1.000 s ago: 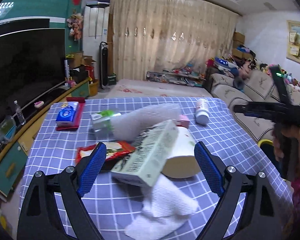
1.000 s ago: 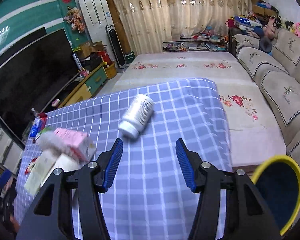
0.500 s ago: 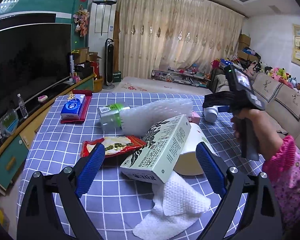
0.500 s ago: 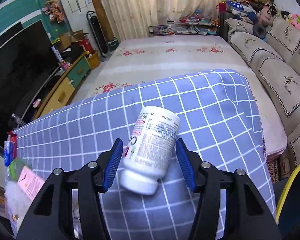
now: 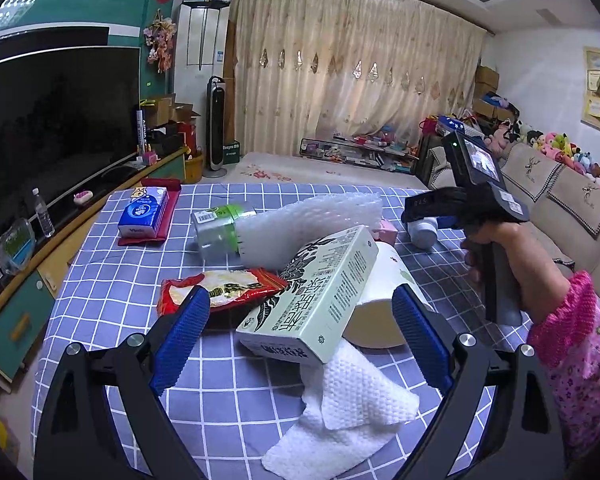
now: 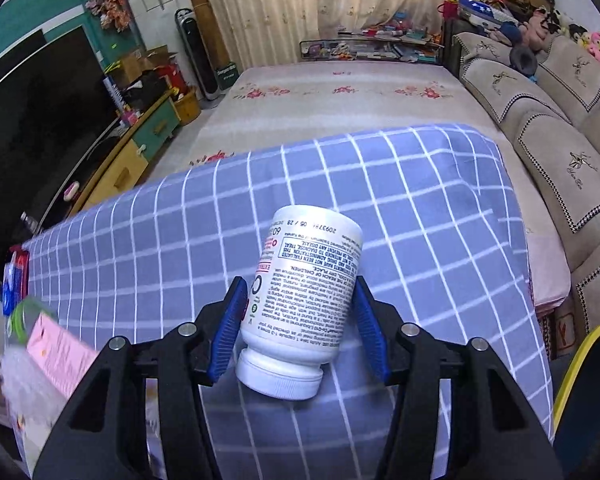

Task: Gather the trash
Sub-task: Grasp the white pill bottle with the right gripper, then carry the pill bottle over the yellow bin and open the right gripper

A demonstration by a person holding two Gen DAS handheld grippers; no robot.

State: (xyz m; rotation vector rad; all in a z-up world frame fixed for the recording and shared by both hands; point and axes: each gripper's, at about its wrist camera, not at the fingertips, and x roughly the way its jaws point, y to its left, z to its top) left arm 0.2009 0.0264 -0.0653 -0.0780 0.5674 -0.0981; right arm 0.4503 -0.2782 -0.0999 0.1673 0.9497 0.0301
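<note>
My right gripper [image 6: 298, 326] straddles the bottle [image 6: 300, 304] lying on the tablecloth [image 6: 420, 216]; whether its pads press it, I cannot tell. My left gripper [image 5: 300, 338] gapes empty before the carton [image 5: 312, 292].

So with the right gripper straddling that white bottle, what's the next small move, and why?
Probably close the right gripper on the bottle: it lies on its side on the tablecloth between the pads, which look barely apart from it. Then lift.

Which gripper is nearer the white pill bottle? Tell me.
Right. The right gripper straddles the white pill bottle; the left gripper hovers over the pile, well short of it.
</note>
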